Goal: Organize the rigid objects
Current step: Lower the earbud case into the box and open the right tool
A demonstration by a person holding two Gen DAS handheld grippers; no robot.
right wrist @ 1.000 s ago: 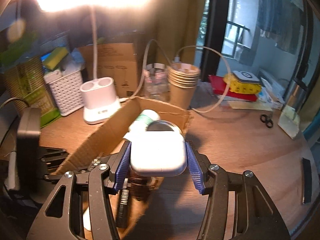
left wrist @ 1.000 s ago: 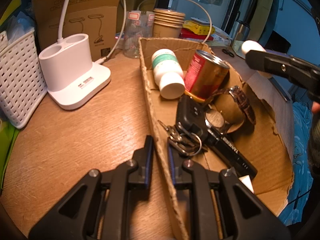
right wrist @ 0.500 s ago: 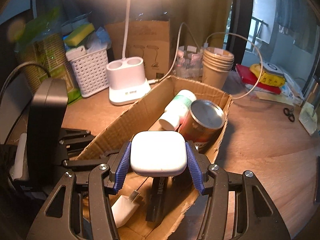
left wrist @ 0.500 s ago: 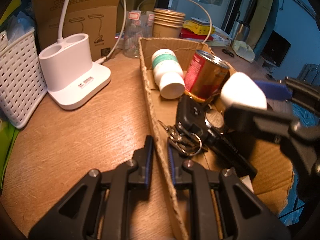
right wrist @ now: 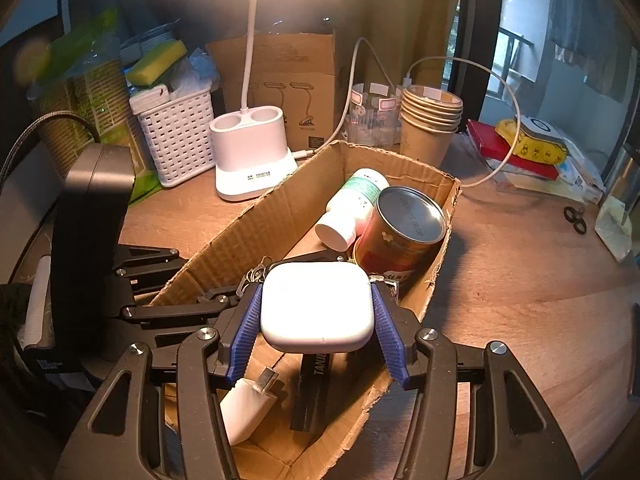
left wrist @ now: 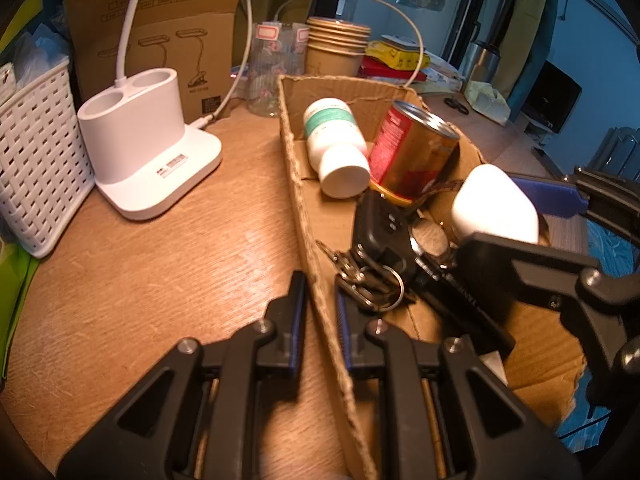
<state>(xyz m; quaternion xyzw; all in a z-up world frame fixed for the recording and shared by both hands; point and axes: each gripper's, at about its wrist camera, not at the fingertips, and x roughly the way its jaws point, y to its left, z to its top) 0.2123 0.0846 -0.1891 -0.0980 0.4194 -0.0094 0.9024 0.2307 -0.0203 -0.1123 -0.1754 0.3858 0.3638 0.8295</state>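
The black bar (right wrist: 316, 384) in the cardboard box (right wrist: 256, 220) reads "TANJ", partly hidden.

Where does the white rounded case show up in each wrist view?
Left wrist: white rounded case at right, over the cardboard box.
Right wrist: low centre, clamped in the right hand-held gripper.
Shared landmark: red can just beyond it.
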